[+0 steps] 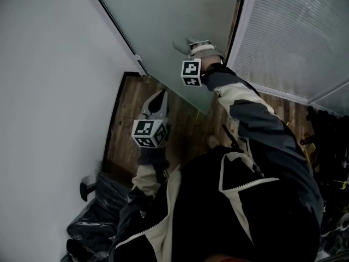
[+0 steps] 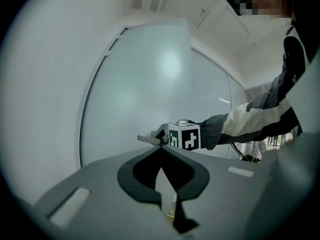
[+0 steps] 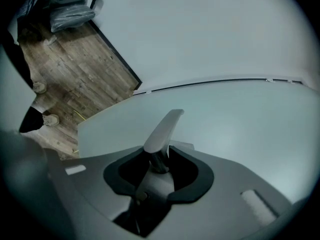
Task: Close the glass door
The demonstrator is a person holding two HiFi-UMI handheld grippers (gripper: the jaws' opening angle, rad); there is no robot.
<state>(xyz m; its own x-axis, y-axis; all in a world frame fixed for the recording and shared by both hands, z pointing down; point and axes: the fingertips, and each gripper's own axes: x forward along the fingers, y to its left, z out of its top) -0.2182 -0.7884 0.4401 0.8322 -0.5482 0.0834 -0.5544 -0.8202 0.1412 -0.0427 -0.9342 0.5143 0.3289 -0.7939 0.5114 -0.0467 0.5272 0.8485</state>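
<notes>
The frosted glass door (image 1: 163,15) stands at an angle to the white wall, and its lower edge hangs over the wood floor. A silver lever handle (image 1: 182,48) juts from the door. My right gripper (image 1: 193,43) is shut on it. In the right gripper view the handle (image 3: 162,131) rises out between the jaws of the right gripper (image 3: 160,159), which clamp its neck. My left gripper (image 1: 158,98) hovers lower, in front of the door, holding nothing. In its own view the left gripper (image 2: 161,149) has its tips together and points level toward the handle (image 2: 147,139).
A white wall (image 1: 49,91) runs along the left. At its foot lie a black plastic bag (image 1: 103,212) and a dark baseboard. A glass panel with blinds (image 1: 294,31) stands right of the door. Dark clutter (image 1: 330,146) sits at the far right.
</notes>
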